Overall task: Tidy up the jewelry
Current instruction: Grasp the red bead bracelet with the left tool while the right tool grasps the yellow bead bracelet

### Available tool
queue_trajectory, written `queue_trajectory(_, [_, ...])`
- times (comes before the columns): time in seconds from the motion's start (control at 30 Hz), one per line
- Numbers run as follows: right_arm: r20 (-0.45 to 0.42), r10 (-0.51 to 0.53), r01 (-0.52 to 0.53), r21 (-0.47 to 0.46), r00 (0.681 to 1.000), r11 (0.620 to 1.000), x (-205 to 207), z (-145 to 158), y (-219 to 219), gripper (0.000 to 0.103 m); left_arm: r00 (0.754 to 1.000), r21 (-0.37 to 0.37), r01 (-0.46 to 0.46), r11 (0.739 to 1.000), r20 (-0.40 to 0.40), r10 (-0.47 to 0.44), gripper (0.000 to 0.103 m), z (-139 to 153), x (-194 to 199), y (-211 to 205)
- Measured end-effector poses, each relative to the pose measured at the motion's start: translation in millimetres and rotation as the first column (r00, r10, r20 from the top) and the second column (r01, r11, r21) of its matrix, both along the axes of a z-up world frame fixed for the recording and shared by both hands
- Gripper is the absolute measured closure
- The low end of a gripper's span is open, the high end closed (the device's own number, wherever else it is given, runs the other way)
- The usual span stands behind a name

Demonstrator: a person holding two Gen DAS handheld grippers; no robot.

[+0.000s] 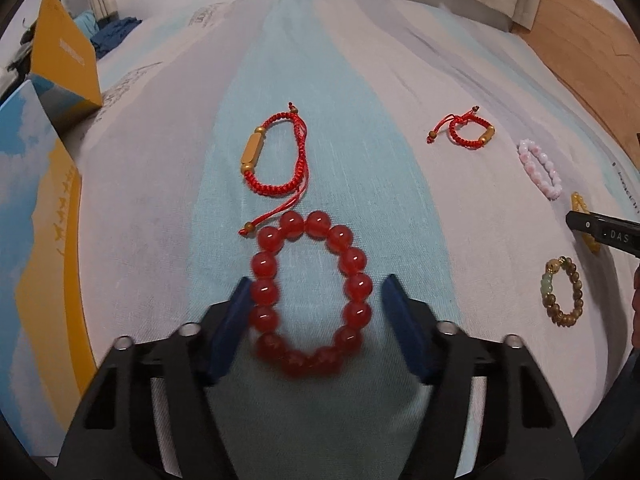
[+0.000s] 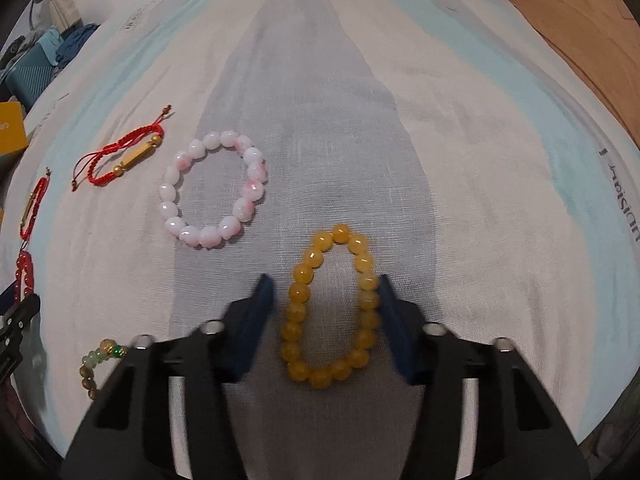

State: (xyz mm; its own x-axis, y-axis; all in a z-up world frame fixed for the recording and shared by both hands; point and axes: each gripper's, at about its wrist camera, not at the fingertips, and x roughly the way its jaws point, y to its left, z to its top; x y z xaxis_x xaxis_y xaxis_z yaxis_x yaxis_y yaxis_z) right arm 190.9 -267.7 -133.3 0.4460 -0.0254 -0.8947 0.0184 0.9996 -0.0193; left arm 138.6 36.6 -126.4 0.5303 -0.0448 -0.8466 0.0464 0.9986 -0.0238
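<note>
A bracelet of large red beads lies on the striped bed cover. My left gripper straddles it: the left pad touches the beads, the right pad stands a little apart. A yellow bead bracelet lies between the jaws of my right gripper. Its right pad meets the beads and a gap remains at the left pad. Neither bracelet is lifted off the cloth.
Other jewelry lies around: a red cord bracelet with a gold tube, a smaller red cord one, a pink-white bead bracelet, a green-brown bead bracelet. Yellow-blue boxes stand at left. Wooden floor shows beyond the bed's right edge.
</note>
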Motion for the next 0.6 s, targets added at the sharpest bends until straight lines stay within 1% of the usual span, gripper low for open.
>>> queue_trajectory(0.03, [0.003,0.005,-0.005,-0.003,1.0,1.0,-1,0,1,0.069,1.0,-0.004,0.001,1.0,-0.001,-0.001,0.052,0,-1,1])
queue_trajectory(0.07, [0.005,0.01,-0.01,-0.006,1.0,1.0,-3,0,2,0.072,1.0,-0.005,0.004,1.0,-0.003,-0.004,0.056,1,-3,1])
queue_trajectory(0.1, [0.006,0.014,-0.014,-0.01,1.0,1.0,-5,0,4,0.073,1.0,-0.005,0.009,1.0,-0.005,-0.009,0.065,1,-4,1])
queue_trajectory(0.13, [0.007,0.018,-0.018,-0.013,1.0,1.0,-6,0,4,0.076,1.0,-0.011,0.015,1.0,-0.006,-0.015,0.075,2,-4,2])
queue_trajectory(0.17, [0.008,0.021,-0.021,-0.013,1.0,1.0,-8,1,3,0.081,1.0,-0.019,0.019,1.0,-0.009,-0.019,0.077,3,-5,3])
queue_trajectory(0.27, [0.007,0.022,-0.022,0.003,1.0,1.0,-9,2,4,0.084,0.999,-0.037,0.026,0.999,-0.018,-0.027,0.078,4,-6,5])
queue_trajectory(0.3, [0.006,0.024,-0.024,0.007,1.0,1.0,-10,3,7,0.084,0.999,-0.046,0.025,0.999,-0.023,-0.026,0.082,5,-6,6])
queue_trajectory(0.33, [0.006,0.023,-0.023,0.012,1.0,1.0,-9,4,7,0.084,0.999,-0.054,0.026,0.998,-0.027,-0.028,0.089,6,-6,6])
queue_trajectory(0.6, [0.01,0.011,-0.011,0.044,1.0,0.999,-11,16,-9,0.085,0.999,-0.047,0.034,0.998,-0.036,-0.036,0.089,15,-6,5])
